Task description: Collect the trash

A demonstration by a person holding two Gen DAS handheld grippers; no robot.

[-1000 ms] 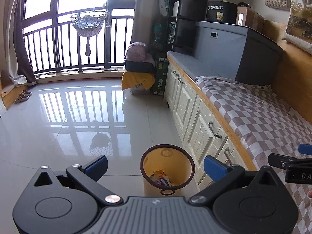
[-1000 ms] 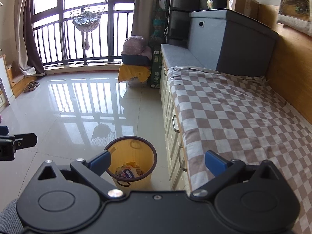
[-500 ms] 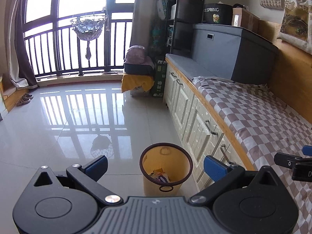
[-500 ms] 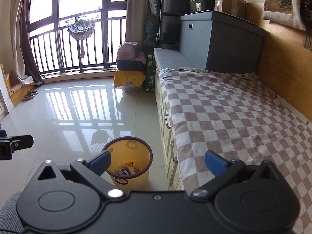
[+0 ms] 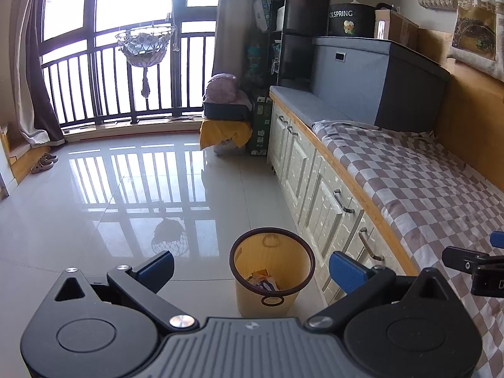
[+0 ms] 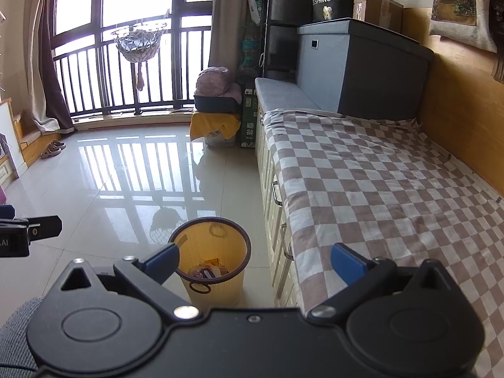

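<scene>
Your left gripper (image 5: 252,267) is spread wide and empty, as is your right gripper (image 6: 253,260). The bin (image 5: 272,272) stands on the floor (image 5: 126,208) at 12 o'clock, just beside the drawers (image 5: 327,211), with trash (image 5: 263,282) lying in its bottom.

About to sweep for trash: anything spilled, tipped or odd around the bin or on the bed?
Nothing stands out. The bin stands upright on the floor beside the drawers, its trash inside, none spilled around it. The bed cover lies flat, nothing on it.
</scene>
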